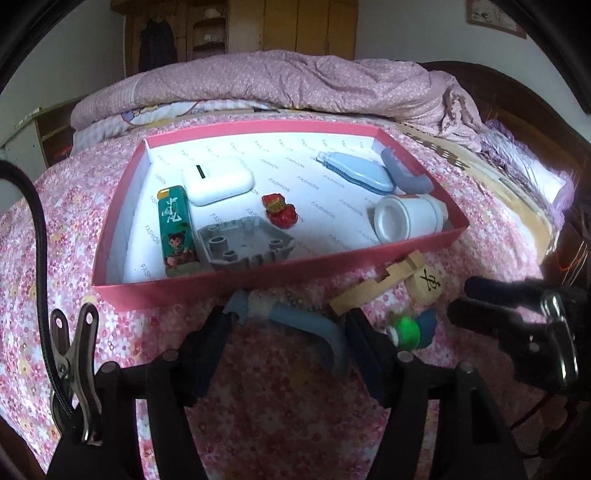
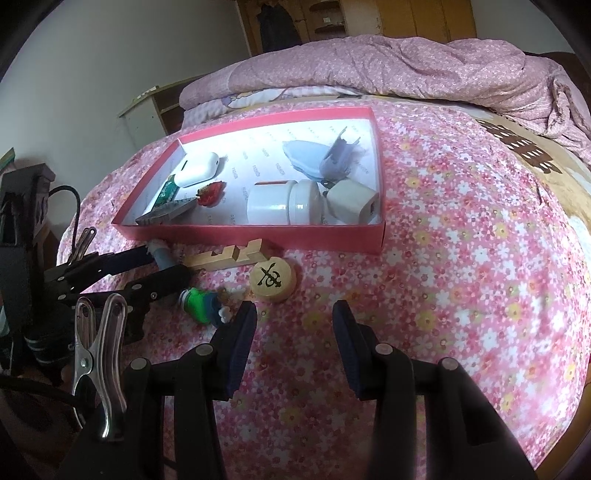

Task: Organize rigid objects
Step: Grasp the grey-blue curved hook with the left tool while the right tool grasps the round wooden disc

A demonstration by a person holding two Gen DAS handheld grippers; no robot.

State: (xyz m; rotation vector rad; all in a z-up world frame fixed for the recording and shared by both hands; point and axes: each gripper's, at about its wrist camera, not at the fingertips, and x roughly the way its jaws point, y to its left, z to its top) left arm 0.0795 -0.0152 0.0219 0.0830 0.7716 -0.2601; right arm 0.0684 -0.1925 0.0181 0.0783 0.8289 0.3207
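Note:
A pink box (image 1: 280, 275) on the flowered bedsheet holds a white earbud case (image 1: 218, 181), a green tin (image 1: 173, 229), a red toy (image 1: 279, 210), a grey plastic piece (image 1: 243, 243), a white jar (image 1: 406, 218) and a white plug (image 2: 351, 203). In front of the box lie a blue-grey curved piece (image 1: 310, 325), a wooden block (image 1: 376, 280), a wooden chess disc (image 2: 273, 280) and a green toy figure (image 2: 201, 302). My left gripper (image 1: 290, 325) stands open around the curved piece. My right gripper (image 2: 293, 325) is open over bare sheet, just short of the disc.
A folded pink quilt (image 1: 295, 81) lies behind the box, with a dark wooden headboard (image 1: 517, 103) to the right. A wardrobe (image 1: 258, 26) stands against the far wall. Open sheet (image 2: 461, 277) stretches right of the box.

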